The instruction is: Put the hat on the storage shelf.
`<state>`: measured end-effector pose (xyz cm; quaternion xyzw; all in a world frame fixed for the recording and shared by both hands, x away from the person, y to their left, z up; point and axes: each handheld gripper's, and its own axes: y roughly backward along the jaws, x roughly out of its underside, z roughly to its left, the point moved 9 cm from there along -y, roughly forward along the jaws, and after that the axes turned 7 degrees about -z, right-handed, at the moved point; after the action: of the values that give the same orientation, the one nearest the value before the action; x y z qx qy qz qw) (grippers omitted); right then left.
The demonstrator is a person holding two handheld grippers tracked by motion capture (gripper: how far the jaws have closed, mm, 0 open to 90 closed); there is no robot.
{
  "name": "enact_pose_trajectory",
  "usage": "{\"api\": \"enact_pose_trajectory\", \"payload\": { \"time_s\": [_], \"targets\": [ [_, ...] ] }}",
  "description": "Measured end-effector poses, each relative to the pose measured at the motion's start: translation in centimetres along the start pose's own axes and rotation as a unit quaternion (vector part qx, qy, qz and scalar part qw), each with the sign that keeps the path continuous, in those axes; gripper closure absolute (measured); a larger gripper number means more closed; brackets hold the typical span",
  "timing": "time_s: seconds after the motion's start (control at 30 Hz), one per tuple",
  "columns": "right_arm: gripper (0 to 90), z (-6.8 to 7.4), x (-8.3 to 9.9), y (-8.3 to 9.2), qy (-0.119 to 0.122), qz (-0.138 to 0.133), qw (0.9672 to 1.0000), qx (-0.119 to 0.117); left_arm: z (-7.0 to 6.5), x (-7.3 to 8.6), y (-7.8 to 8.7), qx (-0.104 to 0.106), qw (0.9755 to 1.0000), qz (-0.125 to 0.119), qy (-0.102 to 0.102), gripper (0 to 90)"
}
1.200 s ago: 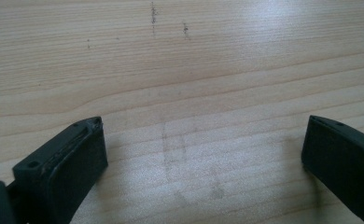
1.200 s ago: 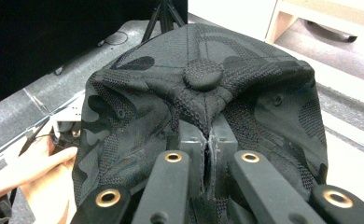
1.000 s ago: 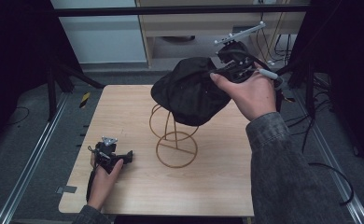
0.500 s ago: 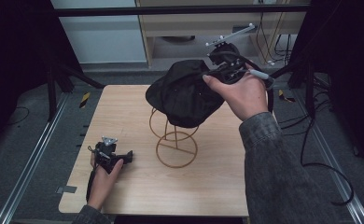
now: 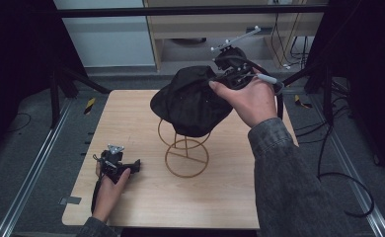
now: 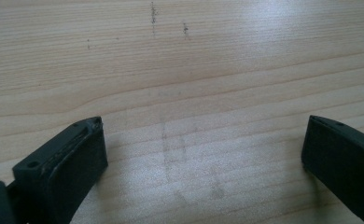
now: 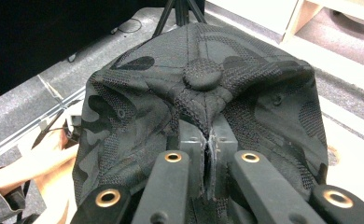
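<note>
A black camouflage cap [image 5: 190, 101] hangs over the top of a gold wire stand [image 5: 185, 148] in the middle of the wooden table [image 5: 131, 113]. My right gripper [image 5: 225, 74] is shut on the cap [image 7: 199, 88], pinching a fold of its crown fabric just below the top button [image 7: 202, 74]. My left gripper [image 5: 134, 165] rests on the table near the front left, and its jaws stand wide apart over bare wood [image 6: 194, 93] with nothing between them.
A cabinet [image 5: 220, 29] and cables [image 5: 299, 54] lie beyond the table's far edge. Metal rails [image 5: 27, 177] run along both sides on the floor. A black cable [image 5: 328, 173] loops at the right of the table.
My right gripper has carried the cap leftward and slightly down, so it now sits over the stand's top. The left hand has stayed put.
</note>
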<state>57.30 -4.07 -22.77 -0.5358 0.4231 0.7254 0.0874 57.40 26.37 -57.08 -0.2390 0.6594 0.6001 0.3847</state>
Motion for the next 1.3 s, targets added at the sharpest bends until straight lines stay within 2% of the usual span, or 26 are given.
{"api": "enact_pose_trajectory", "payload": {
  "time_s": [0.6,1.3],
  "targets": [
    [87.3,0.0,0.8,-1.3,-0.004,0.015,0.9999,-0.006,0.0,0.0,0.0,0.001,1.0000,0.000,0.001,0.0],
    [87.2,-0.3,3.3,-2.7,-0.017,0.038,0.9990,-0.017,0.0,0.0,0.0,0.001,1.0000,0.001,-0.001,0.0]
  ]
}}
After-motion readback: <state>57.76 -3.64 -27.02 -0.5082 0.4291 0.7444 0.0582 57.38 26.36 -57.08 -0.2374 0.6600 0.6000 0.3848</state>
